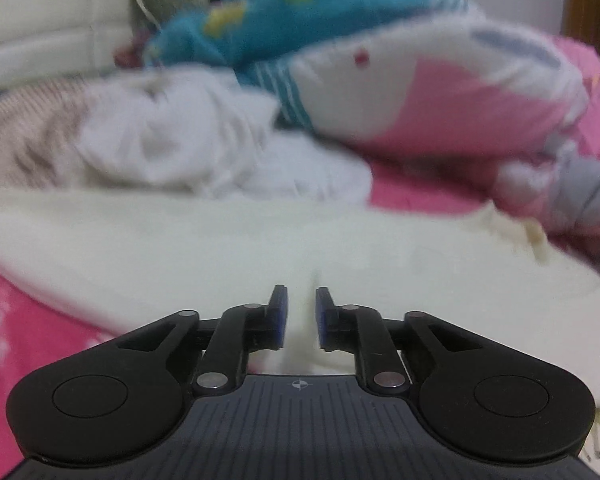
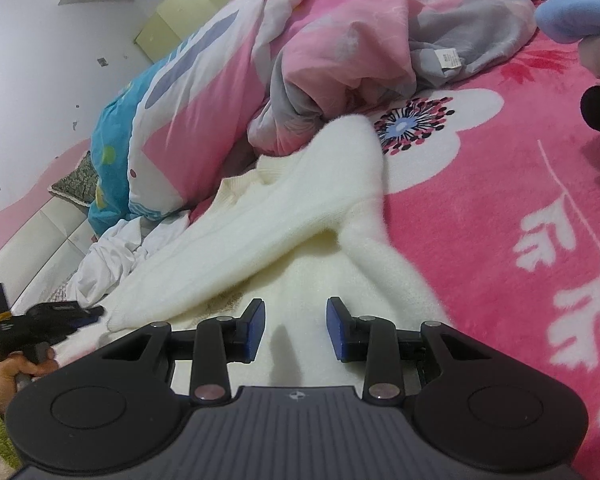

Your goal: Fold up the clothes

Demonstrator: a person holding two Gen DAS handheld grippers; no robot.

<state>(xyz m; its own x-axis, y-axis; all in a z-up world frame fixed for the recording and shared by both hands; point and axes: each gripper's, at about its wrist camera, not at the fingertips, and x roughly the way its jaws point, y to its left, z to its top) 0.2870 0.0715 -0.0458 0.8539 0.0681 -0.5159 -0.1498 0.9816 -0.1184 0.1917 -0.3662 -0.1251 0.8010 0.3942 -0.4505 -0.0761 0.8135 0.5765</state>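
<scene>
Cream knit sweater (image 2: 300,216) spread flat on the pink floral blanket (image 2: 500,208) of the bed, one sleeve folded diagonally across the body.

Left hand-held gripper (image 1: 299,316) low over the sweater's edge, jaws narrow with a small gap, a raised ridge of cream fabric between the blue pads (image 1: 279,322) but not visibly pinched. Seen also from the right wrist view at the left edge, gripped by a hand (image 2: 18,372) in a green cuff.

Right hand-held gripper (image 2: 296,328) over the sweater's lower part, jaws moderately apart, nothing between them, only the knit lying beneath.

Beyond the sweater: crumpled white garment (image 1: 188,148), pink-and-white pillow (image 1: 440,96), blue pillow (image 1: 300,12), bunched pink and grey quilt (image 2: 380,48) touching the sweater's far sleeve.
</scene>
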